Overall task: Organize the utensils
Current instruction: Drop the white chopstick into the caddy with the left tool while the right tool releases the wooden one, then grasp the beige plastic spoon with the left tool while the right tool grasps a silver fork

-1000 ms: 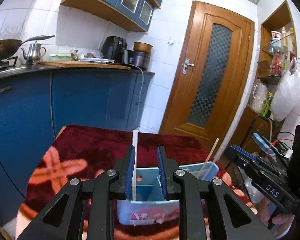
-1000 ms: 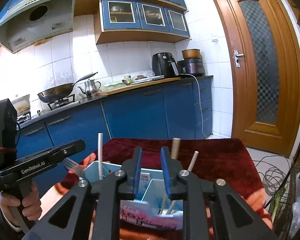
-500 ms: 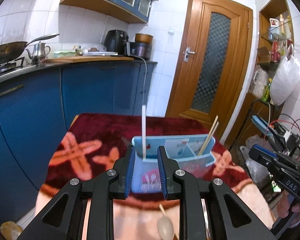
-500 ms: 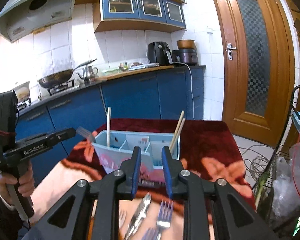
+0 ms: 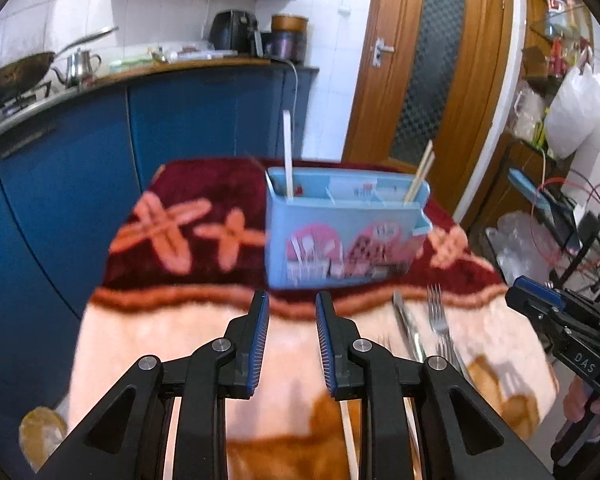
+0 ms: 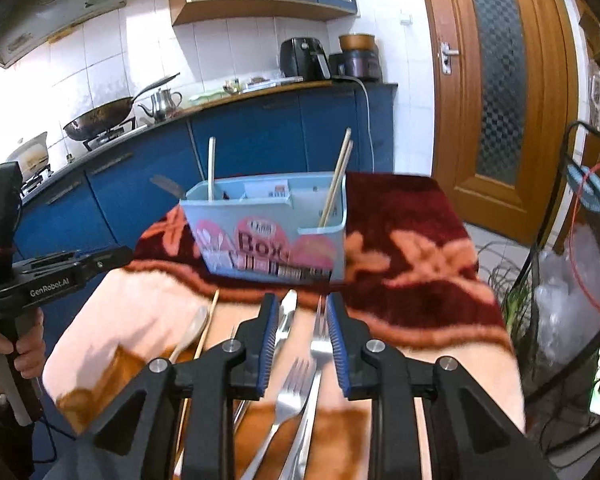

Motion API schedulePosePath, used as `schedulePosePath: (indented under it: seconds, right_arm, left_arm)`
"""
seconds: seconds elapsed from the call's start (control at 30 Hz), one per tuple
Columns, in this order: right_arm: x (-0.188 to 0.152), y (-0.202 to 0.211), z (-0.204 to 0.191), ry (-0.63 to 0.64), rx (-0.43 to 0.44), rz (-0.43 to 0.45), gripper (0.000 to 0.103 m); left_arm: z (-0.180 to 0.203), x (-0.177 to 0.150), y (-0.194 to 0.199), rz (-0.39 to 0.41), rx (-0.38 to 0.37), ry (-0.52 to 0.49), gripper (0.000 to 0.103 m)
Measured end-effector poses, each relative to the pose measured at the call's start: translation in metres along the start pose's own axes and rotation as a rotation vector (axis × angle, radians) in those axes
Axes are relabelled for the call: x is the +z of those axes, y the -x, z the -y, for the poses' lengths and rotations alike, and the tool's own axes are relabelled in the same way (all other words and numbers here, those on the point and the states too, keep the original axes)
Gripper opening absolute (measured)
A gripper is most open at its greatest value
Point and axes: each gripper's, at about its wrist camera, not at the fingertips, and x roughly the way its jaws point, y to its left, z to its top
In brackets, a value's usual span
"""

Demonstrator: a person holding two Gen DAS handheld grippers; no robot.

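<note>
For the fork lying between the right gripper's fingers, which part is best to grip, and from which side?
Grip the fork at its narrow handle, coming from above with the right gripper, whose jaws are opening. It lies flat on the blanket, the handle slim and clear of the knife.

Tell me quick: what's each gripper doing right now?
Left gripper: open, nothing between its blue pads.
Right gripper: jaws opening, holding nothing; silver metal forks lie on the blanket below.

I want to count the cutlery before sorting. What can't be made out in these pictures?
- Cutlery handles: right wrist view, hidden under the right gripper, whose jaws are opening.
- Box compartments: both views, front wall hides contents.
- Box print: left view, blurred.
</note>
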Motion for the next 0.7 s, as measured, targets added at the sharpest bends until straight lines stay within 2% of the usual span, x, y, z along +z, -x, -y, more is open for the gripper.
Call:
schedulePosePath:
  seconds: [0.17, 0.3, 0.5, 0.7]
  right_arm:
    - [-0.018, -0.003, 0.003, -0.025, 0.011, -0.043, 0.032]
    - [-0.029, -0.004, 0.009, -0.051, 0.018, -0.063, 0.034]
    - [-0.041, -0.008, 0.022, -0.092, 0.017, -0.090, 0.035]
    - [-0.048, -0.011, 0.036, -0.125, 0.004, -0.098, 0.037]
  left_arm:
    - [0.004, -0.017, -0.008, -0.060, -0.013, 0.006, 0.025]
    - [0.009, -0.027, -0.016, -0.107, -0.024, 0.002, 0.029]
    - [0.020, -0.040, -0.030, -0.186, -0.050, -0.013, 0.029]
    - [0.030, -0.045, -0.042, -0.237, -0.041, -0.046, 0.029]
